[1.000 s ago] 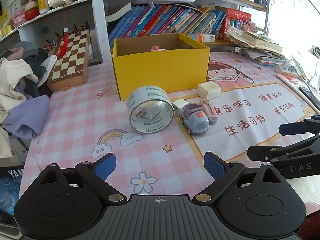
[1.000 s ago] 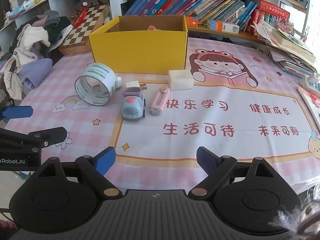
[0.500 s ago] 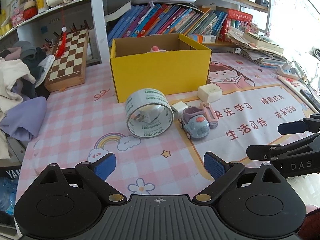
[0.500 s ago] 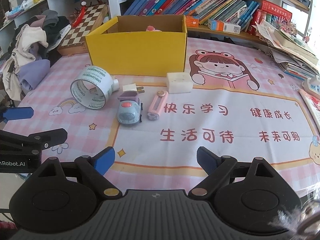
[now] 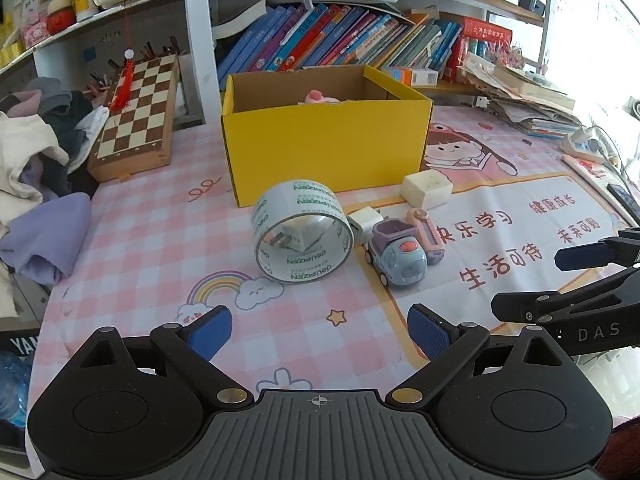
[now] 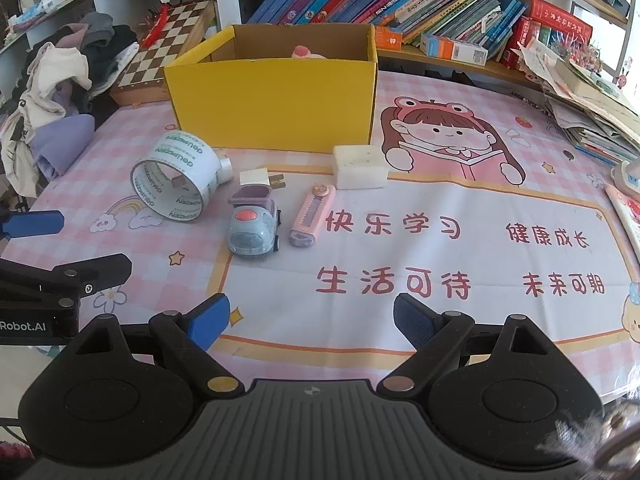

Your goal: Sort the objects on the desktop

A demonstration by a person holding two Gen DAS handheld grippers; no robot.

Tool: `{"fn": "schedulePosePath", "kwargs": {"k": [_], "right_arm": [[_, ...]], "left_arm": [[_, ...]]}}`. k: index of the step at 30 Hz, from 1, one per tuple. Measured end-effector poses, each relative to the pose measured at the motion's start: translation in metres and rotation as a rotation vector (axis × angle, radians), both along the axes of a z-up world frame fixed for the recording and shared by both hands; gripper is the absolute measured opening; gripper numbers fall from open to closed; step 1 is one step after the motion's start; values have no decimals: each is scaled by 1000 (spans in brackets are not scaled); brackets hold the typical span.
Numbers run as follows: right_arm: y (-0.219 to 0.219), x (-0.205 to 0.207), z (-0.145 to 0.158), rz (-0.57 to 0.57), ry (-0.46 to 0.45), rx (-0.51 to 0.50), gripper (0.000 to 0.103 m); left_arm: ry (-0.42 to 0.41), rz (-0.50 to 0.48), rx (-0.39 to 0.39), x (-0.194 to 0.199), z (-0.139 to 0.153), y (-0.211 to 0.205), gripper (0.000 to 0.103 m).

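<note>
A yellow cardboard box stands open on the pink mat with a pink toy inside. In front of it lie a clear tape roll on its edge, a white charger plug, a blue toy car, a pink utility knife and a white sponge block. My left gripper is open and empty, short of the tape roll. My right gripper is open and empty, short of the car and knife.
A wooden chessboard leans at the back left beside a heap of clothes. Books fill the shelf behind the box. Stacked papers and a power strip lie at the right edge.
Both grippers have moved forward towards the objects, which now look larger and nearer. Both stay open and nothing on the mat has moved.
</note>
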State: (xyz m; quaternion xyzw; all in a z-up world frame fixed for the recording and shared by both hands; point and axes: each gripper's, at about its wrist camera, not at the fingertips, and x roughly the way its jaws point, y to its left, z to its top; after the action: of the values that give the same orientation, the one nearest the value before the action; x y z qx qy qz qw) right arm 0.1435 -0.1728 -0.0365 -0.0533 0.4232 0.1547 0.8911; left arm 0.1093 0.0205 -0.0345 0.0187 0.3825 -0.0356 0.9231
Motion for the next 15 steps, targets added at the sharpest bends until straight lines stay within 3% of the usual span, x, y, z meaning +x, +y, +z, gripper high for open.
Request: {"fn": "schedulePosePath", "kwargs": {"k": [15], "right_arm": [[2, 23, -3, 16, 16, 6, 89]], "left_arm": [[-1, 8, 4, 16, -1, 2, 96]]}}
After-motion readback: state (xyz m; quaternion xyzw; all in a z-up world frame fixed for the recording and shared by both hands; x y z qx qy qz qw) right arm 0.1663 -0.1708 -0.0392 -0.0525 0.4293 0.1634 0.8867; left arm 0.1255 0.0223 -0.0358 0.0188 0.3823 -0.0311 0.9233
